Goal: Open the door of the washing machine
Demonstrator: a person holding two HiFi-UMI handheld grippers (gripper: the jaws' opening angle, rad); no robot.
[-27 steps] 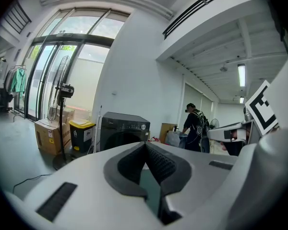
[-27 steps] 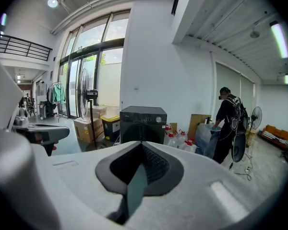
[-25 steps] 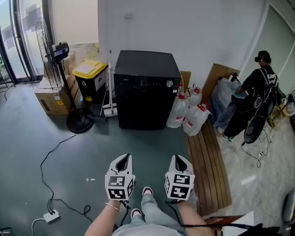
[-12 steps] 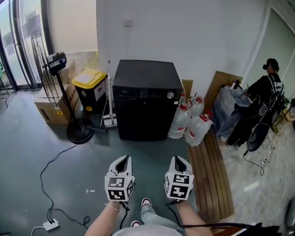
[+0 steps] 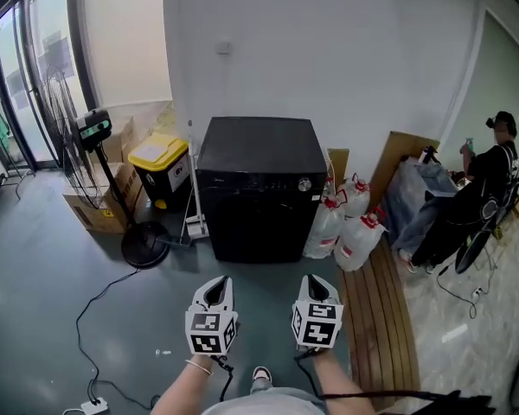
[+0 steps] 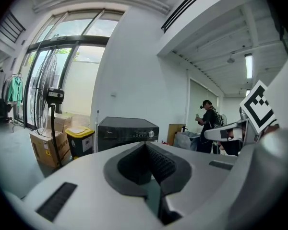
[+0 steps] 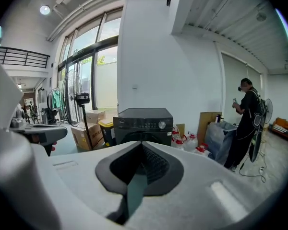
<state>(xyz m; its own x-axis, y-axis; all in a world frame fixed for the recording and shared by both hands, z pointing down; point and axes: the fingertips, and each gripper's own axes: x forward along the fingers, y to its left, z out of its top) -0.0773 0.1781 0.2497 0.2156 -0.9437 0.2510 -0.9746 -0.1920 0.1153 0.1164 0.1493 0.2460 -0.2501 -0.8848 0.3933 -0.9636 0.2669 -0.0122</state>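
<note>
Left gripper (image 5: 217, 285): jaws pressed together on nothing; you hold it low ahead of you, aimed at the machine.
Right gripper (image 5: 317, 284): jaws also together and empty, level with the left; neither needs a grip until you reach the door.
Washing machine (image 5: 258, 188): black front-loader against the white wall, straight ahead, well apart from both grippers.
Door (image 5: 258, 227): on the front face, apparently closed; opening looks not yet begun.
Neighbours: yellow-lidded bin (image 5: 160, 158) at its left, red-capped water jugs (image 5: 342, 223) at its right, so you approach from the front.
Writing: panel badge and bin label too small to read.
</note>
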